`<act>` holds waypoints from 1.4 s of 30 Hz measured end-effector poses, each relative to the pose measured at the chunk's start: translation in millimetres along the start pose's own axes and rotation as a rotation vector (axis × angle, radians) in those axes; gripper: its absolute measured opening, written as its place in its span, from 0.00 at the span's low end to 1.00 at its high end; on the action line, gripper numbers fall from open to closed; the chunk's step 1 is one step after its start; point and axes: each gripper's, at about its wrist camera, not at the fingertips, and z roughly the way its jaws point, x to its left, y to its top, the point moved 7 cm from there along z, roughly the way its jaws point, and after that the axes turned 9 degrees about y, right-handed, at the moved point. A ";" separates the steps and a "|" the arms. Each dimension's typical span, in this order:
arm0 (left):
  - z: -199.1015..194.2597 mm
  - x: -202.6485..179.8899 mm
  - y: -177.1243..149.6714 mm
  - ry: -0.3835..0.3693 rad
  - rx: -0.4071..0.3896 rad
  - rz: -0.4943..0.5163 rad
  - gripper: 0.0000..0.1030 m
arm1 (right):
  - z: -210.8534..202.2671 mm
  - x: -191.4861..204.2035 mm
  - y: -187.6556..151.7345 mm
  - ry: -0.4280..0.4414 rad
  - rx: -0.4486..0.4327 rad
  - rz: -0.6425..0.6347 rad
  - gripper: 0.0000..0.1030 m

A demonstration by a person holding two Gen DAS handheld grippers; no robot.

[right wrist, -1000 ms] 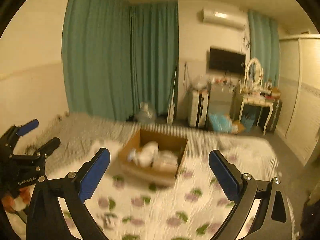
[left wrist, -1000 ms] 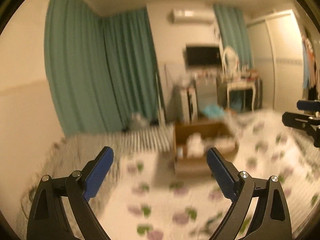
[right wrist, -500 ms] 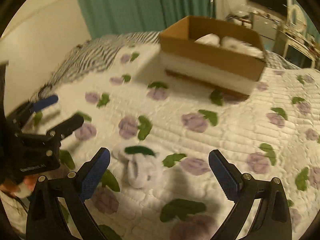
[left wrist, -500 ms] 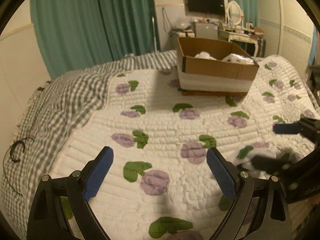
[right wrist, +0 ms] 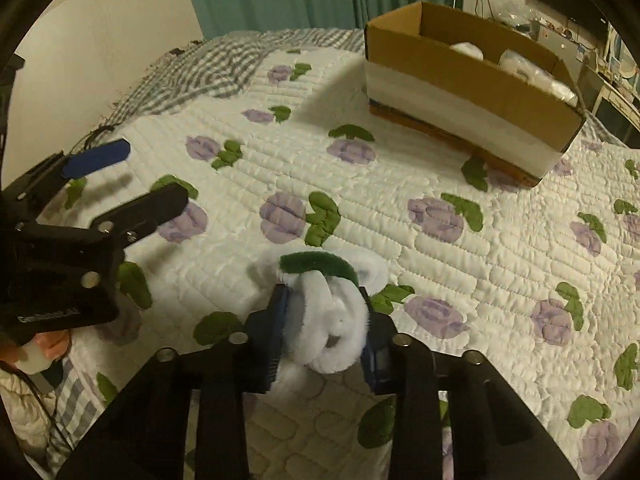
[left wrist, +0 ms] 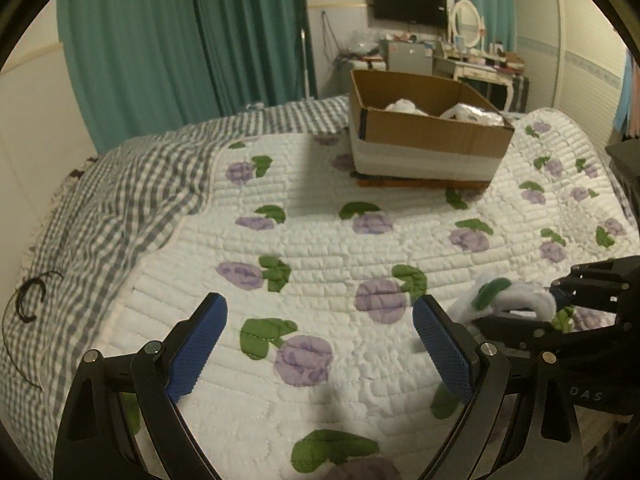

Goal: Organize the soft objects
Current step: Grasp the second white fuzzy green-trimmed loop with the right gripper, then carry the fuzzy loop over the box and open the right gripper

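A white fluffy soft toy with a green band lies on the quilted bed. My right gripper is shut on it, fingers on both sides. It also shows in the left wrist view, held by the right gripper. My left gripper is open and empty above the quilt, to the left of the toy; it also shows in the right wrist view. A cardboard box with white soft things inside stands at the far side of the bed.
The white quilt with purple flowers covers the bed. A grey checked sheet lies at the left. A black hair tie rests on it. Green curtains, a TV and a dressing table stand beyond.
Both grippers dropped from looking across the room to low over the bed. The right gripper moved onto the white toy and closed on it. The left gripper stays open.
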 end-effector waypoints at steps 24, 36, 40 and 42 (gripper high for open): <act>-1.2 -57.2 224.8 -0.058 -0.271 0.050 0.93 | -127.1 -118.6 218.1 -0.154 -0.357 0.011 0.29; 112.7 -91.4 221.7 -0.094 -0.184 0.055 0.93 | -21.6 -218.8 245.0 -0.131 -0.273 0.140 0.52; 114.6 -88.2 220.4 -0.081 -0.167 0.025 0.93 | -39.5 -228.6 244.2 -0.164 -0.325 0.162 0.79; 105.4 -85.9 224.6 -0.090 -0.168 0.001 0.93 | -58.3 -224.7 244.8 -0.172 -0.359 0.173 0.79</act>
